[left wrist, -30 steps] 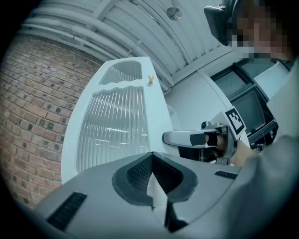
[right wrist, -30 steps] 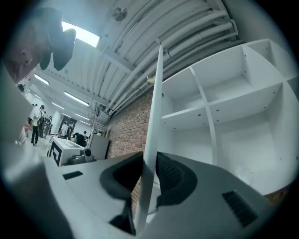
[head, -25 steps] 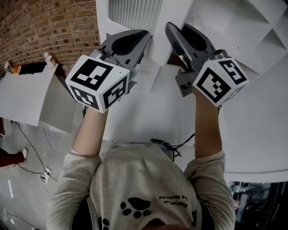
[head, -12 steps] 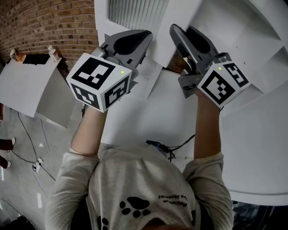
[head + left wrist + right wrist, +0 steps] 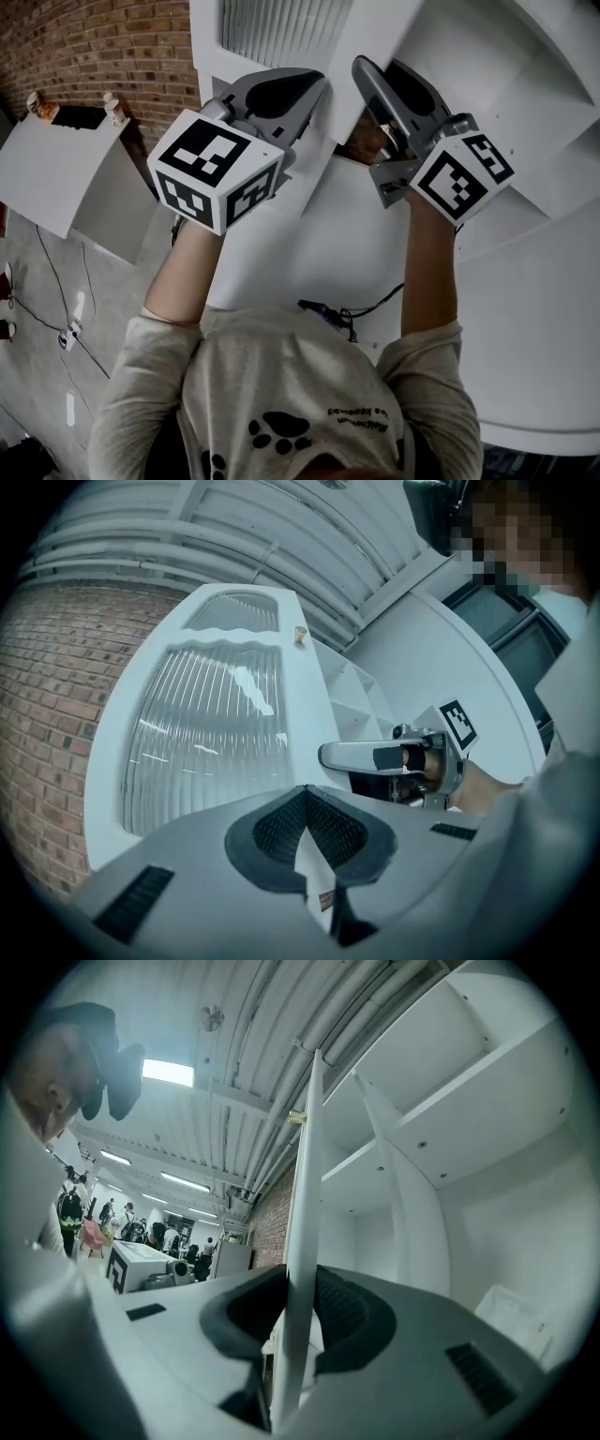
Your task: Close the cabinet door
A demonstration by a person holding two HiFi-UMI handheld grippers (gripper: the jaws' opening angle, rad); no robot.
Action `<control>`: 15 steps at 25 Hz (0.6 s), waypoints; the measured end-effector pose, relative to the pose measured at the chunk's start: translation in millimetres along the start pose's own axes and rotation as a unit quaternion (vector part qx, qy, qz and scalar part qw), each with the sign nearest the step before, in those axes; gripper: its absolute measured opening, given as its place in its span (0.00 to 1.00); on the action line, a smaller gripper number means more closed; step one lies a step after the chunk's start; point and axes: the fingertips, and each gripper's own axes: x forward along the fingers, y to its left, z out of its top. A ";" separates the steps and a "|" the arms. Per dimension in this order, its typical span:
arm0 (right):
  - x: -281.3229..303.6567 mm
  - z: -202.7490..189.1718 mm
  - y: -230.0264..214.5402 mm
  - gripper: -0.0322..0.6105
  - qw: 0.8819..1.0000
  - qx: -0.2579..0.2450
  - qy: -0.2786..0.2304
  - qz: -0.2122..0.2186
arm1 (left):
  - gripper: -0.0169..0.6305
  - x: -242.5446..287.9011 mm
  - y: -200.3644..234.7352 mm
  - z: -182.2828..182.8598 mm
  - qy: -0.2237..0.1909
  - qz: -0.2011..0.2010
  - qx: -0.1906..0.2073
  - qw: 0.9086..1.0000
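Observation:
The white cabinet door (image 5: 206, 733) has a ribbed glass pane and stands partly swung out from the cabinet (image 5: 450, 1101). My left gripper (image 5: 309, 841) is shut on the door's free edge, a thin white strip pinched between its pads. My right gripper (image 5: 292, 1307) is shut on the same door (image 5: 302, 1222), seen edge-on, with the open shelves to its right. In the head view the left gripper (image 5: 309, 89) and the right gripper (image 5: 361, 70) sit side by side at the door (image 5: 272, 28). The right gripper (image 5: 328, 757) shows just past the door edge.
A brick wall (image 5: 94, 47) runs left of the cabinet. A white box (image 5: 56, 187) stands on the floor at the left, with cables (image 5: 56, 319) beside it. Another cable (image 5: 328, 309) lies at the person's front. People (image 5: 70, 1213) stand far off in the room.
Both grippers have travelled a short way with the door edge, the left one drifting slightly right in the head view. Both stay clamped on the door.

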 end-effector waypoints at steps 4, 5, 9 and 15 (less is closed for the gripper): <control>-0.6 -2.4 -1.6 0.20 1.000 0.004 -0.002 0.004 | 0.04 3.8 -0.7 -5.1 0.007 -0.002 0.002 1.000; -0.8 -2.7 -2.2 0.20 1.000 0.004 -0.003 0.005 | 0.04 5.0 0.0 -6.3 0.009 -0.003 0.002 1.000; -1.2 -4.7 -4.9 0.20 1.000 0.003 -0.004 0.007 | 0.04 11.5 1.7 -12.5 0.015 -0.008 0.003 1.000; -3.6 -9.9 -14.8 0.21 1.000 0.008 -0.006 0.003 | 0.04 22.6 -1.2 -19.9 0.018 -0.020 0.006 1.000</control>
